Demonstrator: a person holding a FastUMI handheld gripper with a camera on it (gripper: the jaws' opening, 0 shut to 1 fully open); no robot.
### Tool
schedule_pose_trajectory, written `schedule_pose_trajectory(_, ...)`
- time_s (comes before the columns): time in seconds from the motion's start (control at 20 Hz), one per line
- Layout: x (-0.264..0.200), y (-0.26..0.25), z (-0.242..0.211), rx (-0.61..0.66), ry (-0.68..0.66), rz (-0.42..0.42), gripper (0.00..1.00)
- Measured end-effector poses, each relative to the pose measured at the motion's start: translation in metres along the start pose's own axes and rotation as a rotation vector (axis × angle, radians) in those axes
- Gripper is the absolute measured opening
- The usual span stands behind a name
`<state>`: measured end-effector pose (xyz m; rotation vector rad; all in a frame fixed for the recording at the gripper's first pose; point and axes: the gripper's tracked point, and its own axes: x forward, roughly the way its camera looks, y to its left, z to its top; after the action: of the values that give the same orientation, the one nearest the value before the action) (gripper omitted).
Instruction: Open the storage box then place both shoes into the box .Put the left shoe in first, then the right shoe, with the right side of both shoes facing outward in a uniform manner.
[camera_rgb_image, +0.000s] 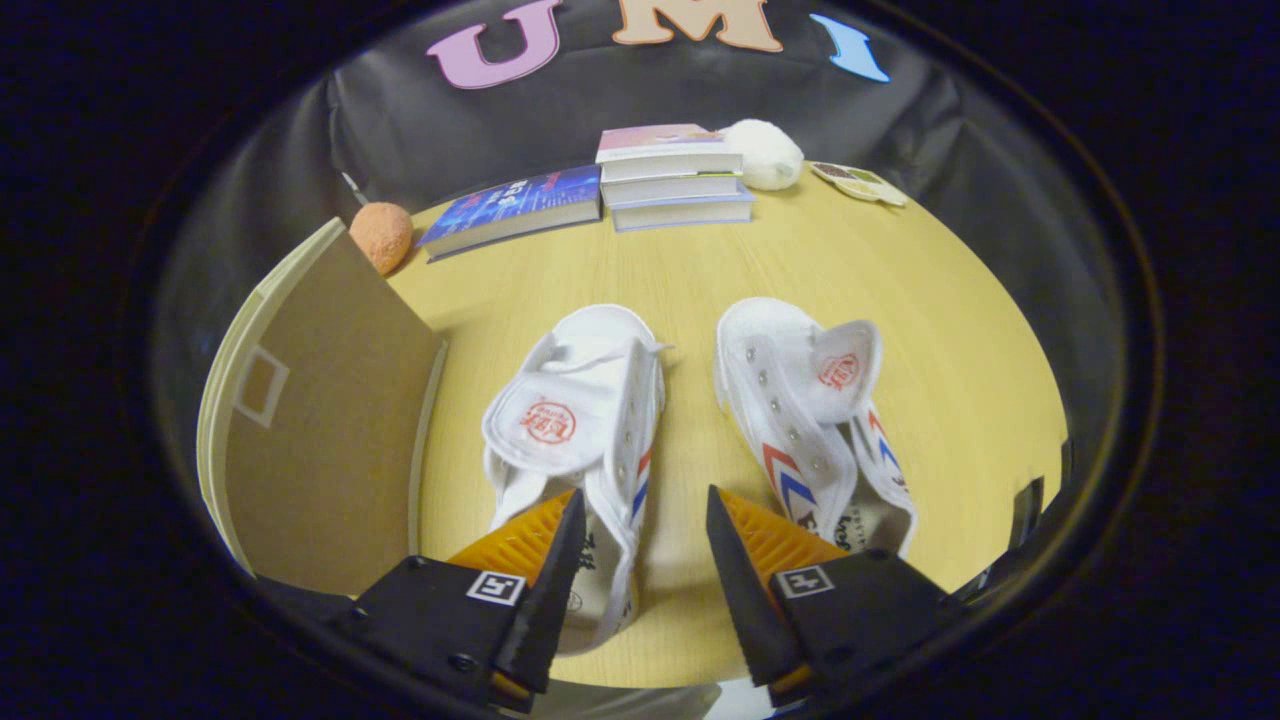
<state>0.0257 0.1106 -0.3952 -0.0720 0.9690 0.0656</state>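
Two white canvas shoes with red and blue chevrons lie side by side on the wooden table, toes pointing away. The left shoe (580, 420) has its heel under my left finger (535, 540). The right shoe (810, 420) has its heel beside and partly under my right finger (765, 545). My gripper (645, 530) is open, its fingers above the shoes' heels, with the left shoe's right wall and bare table in the gap. The brown cardboard storage box (320, 420) stands left of the left shoe, its flat side with a small white-framed window facing me.
Beyond the shoes, at the table's far edge, a blue book (510, 205) lies flat and a stack of three books (675, 175) stands beside it. An orange ball (382, 235) sits behind the box. A white fluffy ball (765, 152) and a small card (860, 183) lie far right.
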Motion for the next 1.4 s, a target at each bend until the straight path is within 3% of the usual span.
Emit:
schedule_pose_trajectory(0.25,0.026,0.005,0.022,0.105,0.023,0.004,0.40)
schedule_pose_trajectory(0.4,0.030,0.005,0.022,0.133,0.053,0.014,0.27)
schedule_pose_trajectory(0.5,0.030,0.003,0.024,0.142,0.054,0.017,0.27)
schedule_pose_trajectory(0.55,0.030,-0.002,0.023,0.157,0.063,0.007,0.14)
schedule_pose_trajectory(0.7,0.030,-0.001,0.022,0.262,0.075,0.048,0.04)
schedule_pose_trajectory(1.05,0.002,0.027,0.018,0.440,0.137,0.252,0.04)
schedule_pose_trajectory(1.4,-0.090,0.064,0.075,0.555,0.066,0.468,0.04)
